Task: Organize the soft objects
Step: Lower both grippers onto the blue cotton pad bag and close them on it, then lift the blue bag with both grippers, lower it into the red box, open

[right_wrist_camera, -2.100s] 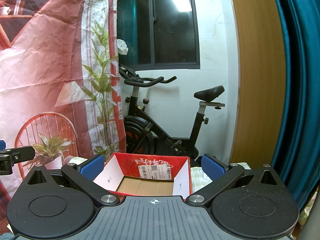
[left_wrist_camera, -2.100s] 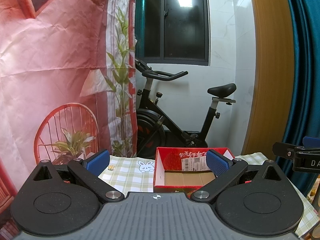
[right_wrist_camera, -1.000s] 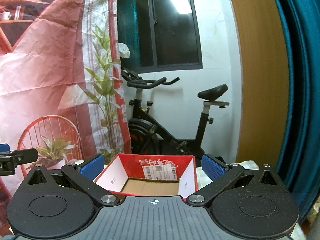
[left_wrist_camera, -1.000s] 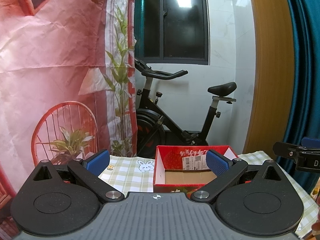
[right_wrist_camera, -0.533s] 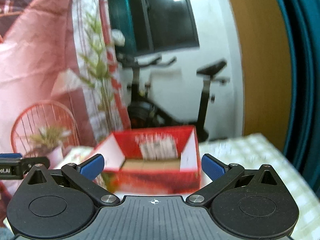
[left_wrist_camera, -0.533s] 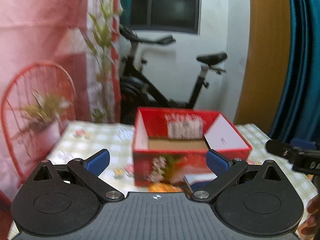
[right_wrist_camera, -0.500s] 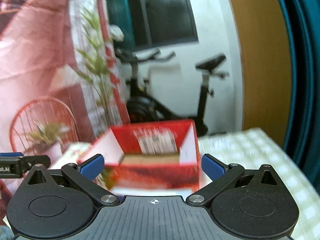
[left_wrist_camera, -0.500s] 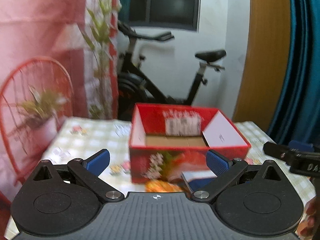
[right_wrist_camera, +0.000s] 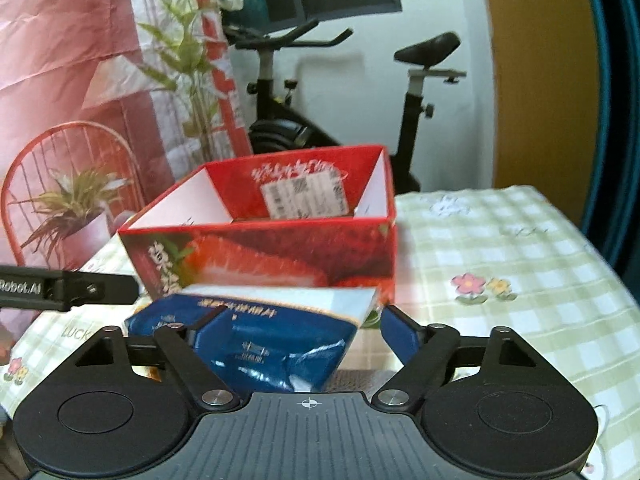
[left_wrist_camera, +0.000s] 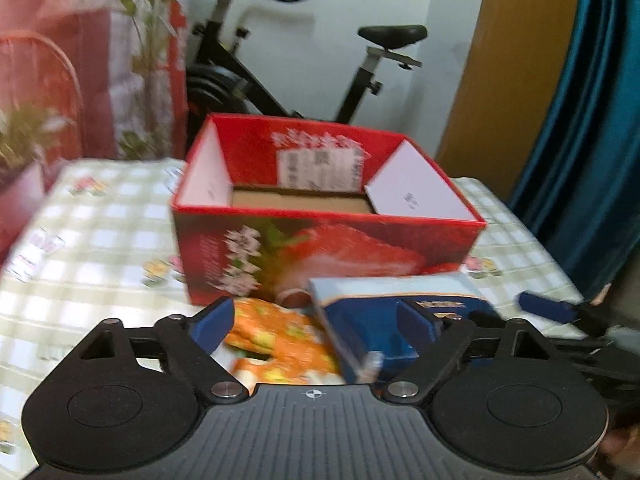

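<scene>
Both views have tipped down since a second ago, when only the far rim of the red box showed; now its strawberry-printed front and the soft packs in front of it are in sight. I have the left tongs (left_wrist_camera: 316,322) spread wide above an orange floral pack (left_wrist_camera: 276,340) and the right tongs (right_wrist_camera: 306,330) spread wide over a blue tissue pack (right_wrist_camera: 256,336); neither grips anything yet. The two packs lie side by side on the checked table (right_wrist_camera: 500,248), just in front of the red box (left_wrist_camera: 320,208), whose cardboard floor looks bare.

I judge this the approach to the first pick. Next I need to lower the right tongs until the blue pack sits between the pads, then squeeze gently, since the wrapper looks slippery and will crumple, and lift it clear of the box's front wall.
</scene>
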{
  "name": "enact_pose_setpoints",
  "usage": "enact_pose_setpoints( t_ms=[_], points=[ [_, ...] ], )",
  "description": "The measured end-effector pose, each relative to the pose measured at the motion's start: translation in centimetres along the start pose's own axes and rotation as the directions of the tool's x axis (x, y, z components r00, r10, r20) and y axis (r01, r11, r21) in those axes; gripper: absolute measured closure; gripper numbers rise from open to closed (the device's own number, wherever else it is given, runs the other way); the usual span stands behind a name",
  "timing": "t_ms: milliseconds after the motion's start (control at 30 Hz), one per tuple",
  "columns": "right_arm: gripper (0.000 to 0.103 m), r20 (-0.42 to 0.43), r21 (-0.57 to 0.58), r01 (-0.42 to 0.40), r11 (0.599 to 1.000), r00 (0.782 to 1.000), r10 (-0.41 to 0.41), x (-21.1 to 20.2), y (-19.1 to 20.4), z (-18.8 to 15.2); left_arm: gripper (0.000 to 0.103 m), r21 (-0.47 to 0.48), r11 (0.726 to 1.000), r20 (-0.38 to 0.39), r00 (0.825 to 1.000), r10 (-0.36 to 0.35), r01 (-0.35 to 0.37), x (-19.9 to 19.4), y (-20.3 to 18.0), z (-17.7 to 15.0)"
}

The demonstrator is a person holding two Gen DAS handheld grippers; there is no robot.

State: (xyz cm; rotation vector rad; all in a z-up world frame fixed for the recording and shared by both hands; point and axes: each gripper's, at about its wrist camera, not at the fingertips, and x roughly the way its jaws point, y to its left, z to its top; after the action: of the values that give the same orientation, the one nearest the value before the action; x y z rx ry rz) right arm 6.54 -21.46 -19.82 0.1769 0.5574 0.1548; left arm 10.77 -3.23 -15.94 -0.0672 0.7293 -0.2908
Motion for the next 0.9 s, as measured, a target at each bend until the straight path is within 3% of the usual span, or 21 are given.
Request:
enact_pose_setpoints(
  t_ms=[167, 533, 633, 900],
  points=[
    [0.035, -0.038, 0.009, -0.038, 0.999, 0.999, 0.038, 1.0, -0.4, -0.7, 0.031, -0.09, 0.989, -0.048, 0.992, -0.12, 0.115, 2.4, 0.7, -0.5],
    [0.038, -0.074, 0.076, -0.091, 0.993, 0.993, 0.097, 2.1, -1.5, -1.1, 0.044, -0.175, 0.955, -0.096, 0.961, -0.26, 0.24, 5.2, 1.4, -1.7],
    [0.044, -0.072, 0.063, -0.108, 0.992, 0.991, 0.113, 2.1, -1.1, -0.9, 0.052, -0.156, 0.954, -0.09, 0.959, -0.27, 0.255, 4.9, 1.2, -1.5],
    [0.048, -0.019, -0.002, -0.139, 0.99, 0.99, 0.139, 0.3, -0.1, 0.5, 0.052, -0.114, 0.951, -0.03, 0.956, -0.293, 0.288, 2.2, 0.7, -0.6]
  ],
)
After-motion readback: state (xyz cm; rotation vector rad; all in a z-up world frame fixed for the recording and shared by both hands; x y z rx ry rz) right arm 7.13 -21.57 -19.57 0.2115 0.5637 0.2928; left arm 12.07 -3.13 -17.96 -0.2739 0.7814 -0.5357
